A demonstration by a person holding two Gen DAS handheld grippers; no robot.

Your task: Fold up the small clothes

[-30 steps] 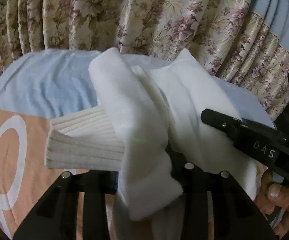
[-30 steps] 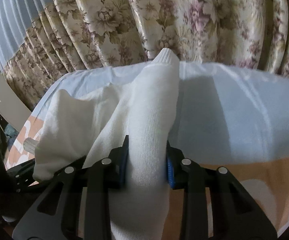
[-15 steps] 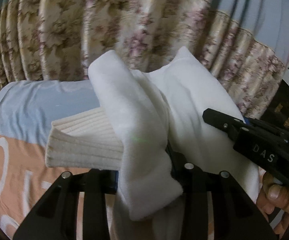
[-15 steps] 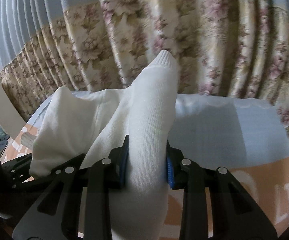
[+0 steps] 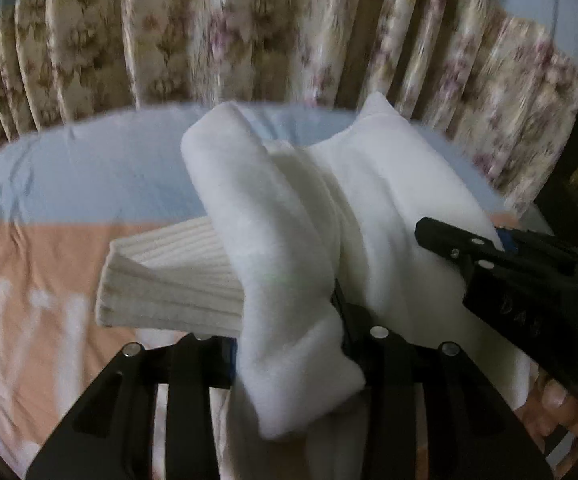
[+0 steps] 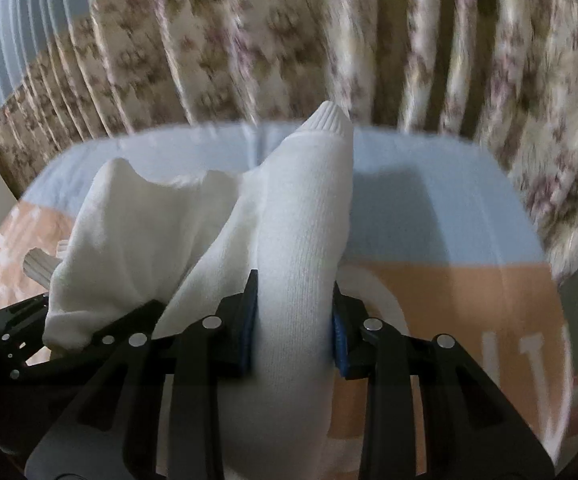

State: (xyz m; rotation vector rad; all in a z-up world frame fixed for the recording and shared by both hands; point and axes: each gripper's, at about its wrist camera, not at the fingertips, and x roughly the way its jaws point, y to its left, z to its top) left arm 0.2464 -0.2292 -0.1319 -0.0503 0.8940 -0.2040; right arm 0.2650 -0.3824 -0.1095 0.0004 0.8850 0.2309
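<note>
Above the bedsheet [image 6: 429, 208], both tongs [image 5: 285, 344] [image 6: 293, 324] grip a white garment [image 6: 301, 240].

The sock [image 5: 289, 240] fills the frame centre, its ribbed cuff [image 5: 169, 280] jutting left. Below it lies the bedsheet [image 5: 49, 300]; the curtain [image 5: 249, 32] hangs behind, across the top. The right gripper [image 5: 461, 240] enters from the right edge.

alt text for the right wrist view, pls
The right gripper is shut on a white knitted garment that rises between its blue pads, ribbed end uppermost. More of the garment bunches to the left, above the left gripper. Behind lie a blue and orange bedsheet and blurred floral curtains.
</note>
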